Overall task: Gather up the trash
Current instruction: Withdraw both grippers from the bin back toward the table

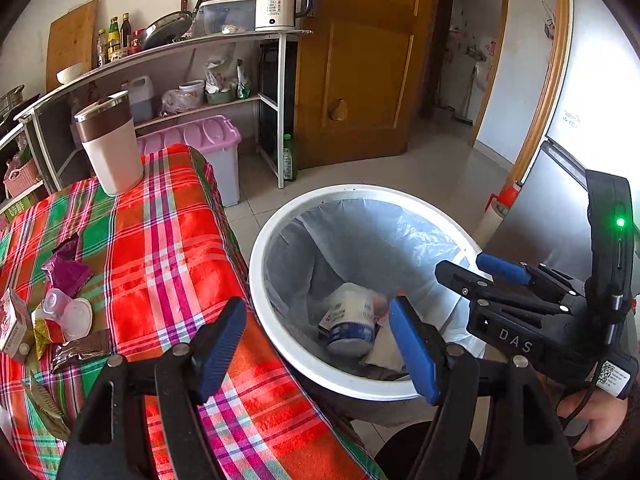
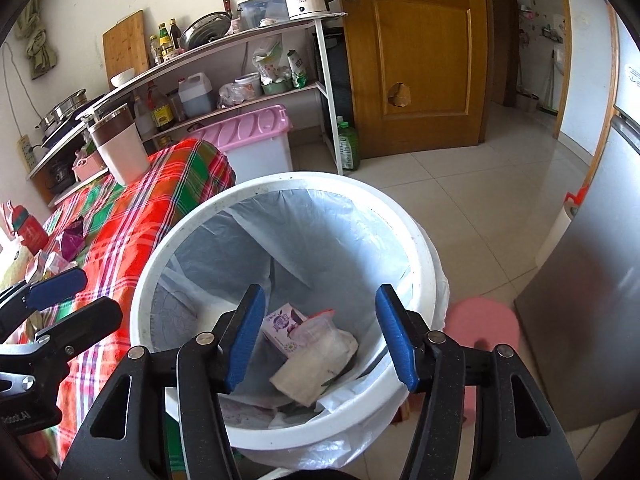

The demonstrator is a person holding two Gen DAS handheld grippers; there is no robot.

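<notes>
A white round bin (image 1: 352,192) (image 2: 288,186) with a clear liner stands on the floor against the plaid-covered table (image 1: 168,248). In the bin lie a white and blue cup (image 1: 352,320), a purple carton (image 2: 282,324) and a pale wrapper (image 2: 316,364). My right gripper (image 2: 322,336) (image 1: 480,276) hangs open over the bin's mouth with nothing between its pads. My left gripper (image 1: 320,350) (image 2: 76,304) is open and bare above the table's edge and the bin rim. Left on the table are a purple wrapper (image 1: 66,268), clear jelly cups (image 1: 68,312), a brown sachet (image 1: 80,350) and a small carton (image 1: 12,328).
A white and brown tumbler (image 1: 110,144) stands at the table's far end. Behind it are a pink-lidded storage box (image 1: 208,136) and a loaded shelf unit (image 1: 192,44). A steel fridge (image 1: 552,208) stands right of the bin, with a pink stool (image 2: 484,320) beside it.
</notes>
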